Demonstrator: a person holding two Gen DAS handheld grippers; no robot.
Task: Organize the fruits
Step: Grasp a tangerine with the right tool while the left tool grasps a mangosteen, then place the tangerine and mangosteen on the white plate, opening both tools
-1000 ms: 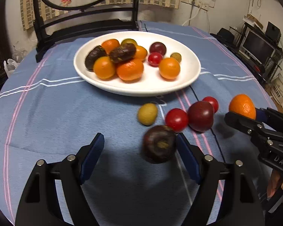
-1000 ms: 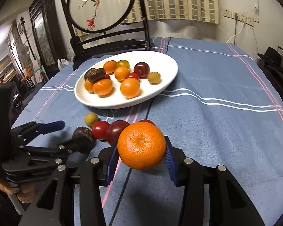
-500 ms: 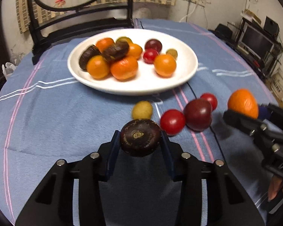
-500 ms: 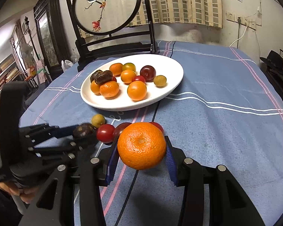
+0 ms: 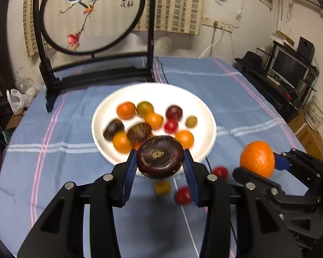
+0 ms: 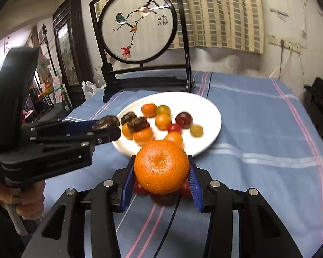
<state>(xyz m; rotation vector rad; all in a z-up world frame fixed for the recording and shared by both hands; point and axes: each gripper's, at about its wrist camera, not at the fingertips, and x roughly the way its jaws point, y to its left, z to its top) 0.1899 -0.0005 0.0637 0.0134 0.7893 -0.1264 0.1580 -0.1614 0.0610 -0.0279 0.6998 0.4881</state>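
Both claws lifted off the worktop since the earlier frame. Left claw [image 5: 160,172] clamps a dark round fruit [image 5: 160,157]; right claw [image 6: 161,177] clamps an orange [image 6: 161,166]. White plate [image 5: 206,116] sits at 12 o'clock, loose tomatoes [image 5: 183,195] below. Risk: smooth round fruit slips from the pads, or drops onto piled fruit and rolls off.

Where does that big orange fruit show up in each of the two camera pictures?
Left wrist view: the orange sits at the right edge, clamped in the right gripper seen from the side.
Right wrist view: the orange fills the lower centre, between that gripper's blue pads.
Shared landmark: the white plate of fruit lies just beyond it in both views.
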